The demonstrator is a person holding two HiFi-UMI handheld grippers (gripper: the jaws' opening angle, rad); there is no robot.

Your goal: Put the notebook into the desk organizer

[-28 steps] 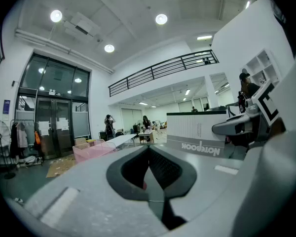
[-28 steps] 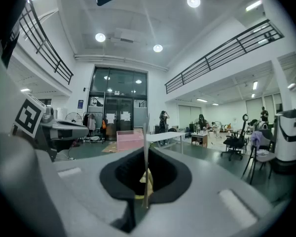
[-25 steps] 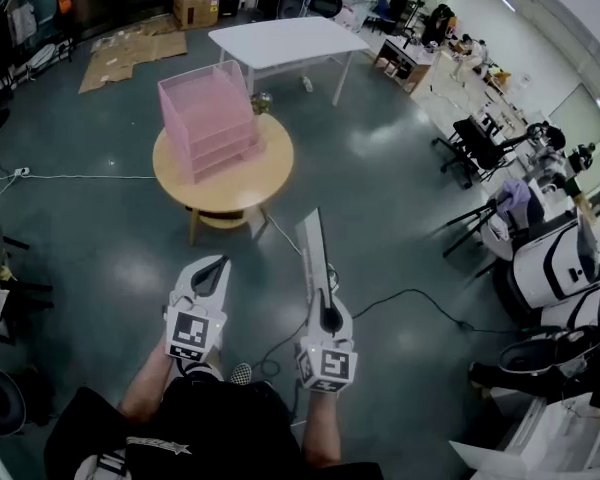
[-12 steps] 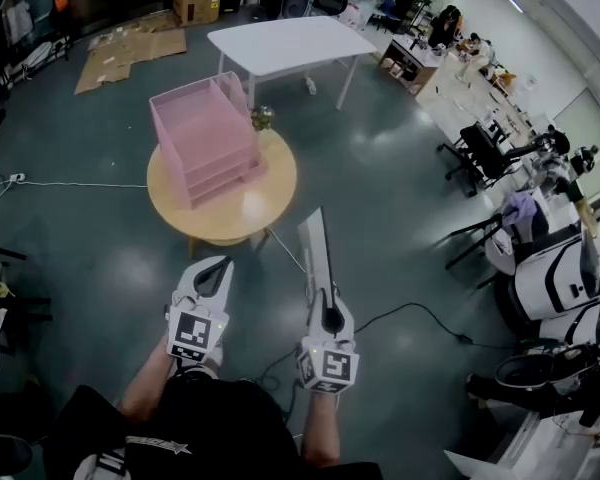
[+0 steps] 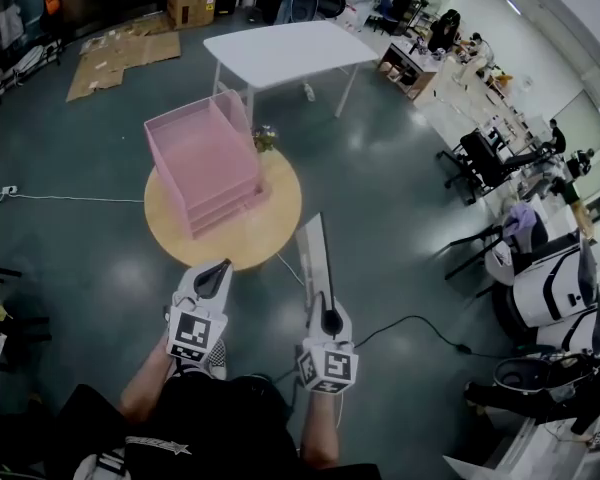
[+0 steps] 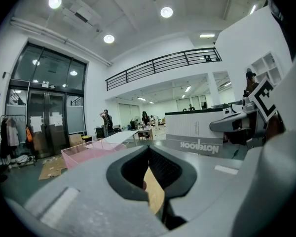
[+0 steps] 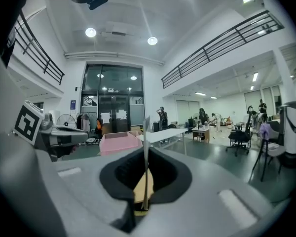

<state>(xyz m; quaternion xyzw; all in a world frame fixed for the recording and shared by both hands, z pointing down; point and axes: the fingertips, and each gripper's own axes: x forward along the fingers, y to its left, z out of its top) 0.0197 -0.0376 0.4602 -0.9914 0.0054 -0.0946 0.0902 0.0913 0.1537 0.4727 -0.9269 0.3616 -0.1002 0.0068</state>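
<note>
**Closer now: table and organizer slide toward the grippers**

Since a second ago the round wooden table [image 5: 270,226] and the pink desk organizer [image 5: 202,156] on it have come nearer to the person in the head view, while both grippers sit much as they did.

The right gripper [image 7: 145,154] has its jaws pressed tight on the bottom edge of the notebook [image 5: 313,253]. The notebook stands on edge between them and reaches forward, its far end pointing at the table's near rim without touching it. In the right gripper view it shows only as a thin upright line.

The left gripper [image 5: 223,266] has its jaws closed tip to tip with nothing pinched between them. It is held just left of the right one, at about the same height.

Ahead, the organizer stands on the left and rear part of the tabletop, leaving bare wood on the near right side. Past it stands a white table [image 5: 280,48], with flattened cardboard [image 5: 120,53] on the grey floor to the left. A dark cable [image 5: 410,320] trails across the floor on the right.
</note>
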